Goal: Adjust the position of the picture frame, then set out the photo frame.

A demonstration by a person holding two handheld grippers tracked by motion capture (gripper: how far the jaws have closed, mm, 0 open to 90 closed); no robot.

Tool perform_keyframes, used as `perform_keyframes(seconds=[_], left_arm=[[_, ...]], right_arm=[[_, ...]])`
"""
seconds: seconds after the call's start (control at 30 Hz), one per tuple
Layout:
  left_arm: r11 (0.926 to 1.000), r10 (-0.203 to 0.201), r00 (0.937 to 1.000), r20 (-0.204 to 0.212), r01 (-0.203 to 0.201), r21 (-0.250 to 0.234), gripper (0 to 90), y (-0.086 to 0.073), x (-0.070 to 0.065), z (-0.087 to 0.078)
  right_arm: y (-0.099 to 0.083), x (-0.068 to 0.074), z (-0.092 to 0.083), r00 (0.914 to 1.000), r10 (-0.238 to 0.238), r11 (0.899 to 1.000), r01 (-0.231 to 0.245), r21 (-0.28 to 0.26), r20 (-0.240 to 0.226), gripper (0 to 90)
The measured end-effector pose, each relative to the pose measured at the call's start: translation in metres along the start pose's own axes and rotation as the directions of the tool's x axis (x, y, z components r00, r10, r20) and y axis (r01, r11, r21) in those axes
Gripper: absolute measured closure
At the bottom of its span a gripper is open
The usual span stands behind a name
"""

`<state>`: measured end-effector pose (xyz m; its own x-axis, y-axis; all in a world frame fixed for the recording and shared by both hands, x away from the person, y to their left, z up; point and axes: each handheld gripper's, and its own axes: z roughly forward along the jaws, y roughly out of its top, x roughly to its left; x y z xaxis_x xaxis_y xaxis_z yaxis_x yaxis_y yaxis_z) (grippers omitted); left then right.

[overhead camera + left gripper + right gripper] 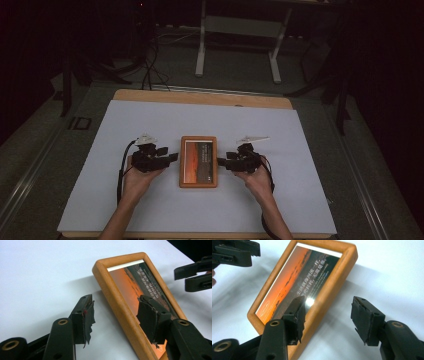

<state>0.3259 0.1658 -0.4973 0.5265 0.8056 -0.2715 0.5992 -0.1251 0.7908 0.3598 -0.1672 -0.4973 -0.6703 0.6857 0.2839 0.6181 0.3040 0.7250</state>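
A wooden picture frame (pixel 199 161) with an orange sunset print lies flat on the white table cover, midway between my two hands. My left gripper (pixel 172 157) is at its left side and points at it. In the left gripper view the jaws (pixel 116 307) stand open astride the frame's near rail (pixel 117 305), one pad beside the wood and one over the print, neither pressing. My right gripper (pixel 221 161) mirrors this at the right side. Its open jaws (pixel 328 306) straddle the right rail of the frame (pixel 294 282) without gripping it.
The white cover (pixel 150 120) spans the table, with a wooden edge (pixel 200 97) showing at the far side. Beyond it on the dark floor are cables (pixel 150 70) and a white stand's legs (pixel 237 50). Each gripper view shows the other gripper (pixel 195 272) (pixel 234 252) across the frame.
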Motion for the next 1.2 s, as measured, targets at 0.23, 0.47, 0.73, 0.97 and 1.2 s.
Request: perform_keyframes(seconds=[0.23, 0.47, 0.73, 0.97, 1.2], left_arm=[[0.9996, -0.016, 0.9998, -0.013, 0.016, -0.025, 46.5, 0.001, 0.002, -0.007], [0.9997, 0.003, 0.9996, -0.028, -0.004, -0.022, 46.5, -0.001, -0.001, -0.012], [0.9994, 0.004, 0.9997, -0.026, -0.004, -0.035, 46.5, 0.001, -0.002, -0.017], [0.9994, 0.001, 0.9997, -0.023, -0.002, -0.035, 46.5, 0.002, -0.002, -0.018], [0.9991, 0.001, 0.9998, -0.021, -0.002, -0.041, 46.5, 0.003, -0.002, -0.019]], right_arm=[[0.004, 0.009, -0.004, 0.9969, -0.069, 0.998, 0.069, -0.01, 0.039, 40.5], [0.014, 0.02, -0.005, 0.9846, -0.145, 0.989, 0.148, -0.026, 0.097, 46.5], [0.031, 0.028, 0.011, 0.9667, -0.225, 0.971, 0.232, -0.051, 0.123, 75.6], [0.042, 0.024, 0.029, 0.9495, -0.258, 0.963, 0.266, -0.026, 0.179, 89.9], [0.045, 0.024, 0.039, 0.9379, -0.28, 0.957, 0.289, -0.012, 0.204, 89.9]])
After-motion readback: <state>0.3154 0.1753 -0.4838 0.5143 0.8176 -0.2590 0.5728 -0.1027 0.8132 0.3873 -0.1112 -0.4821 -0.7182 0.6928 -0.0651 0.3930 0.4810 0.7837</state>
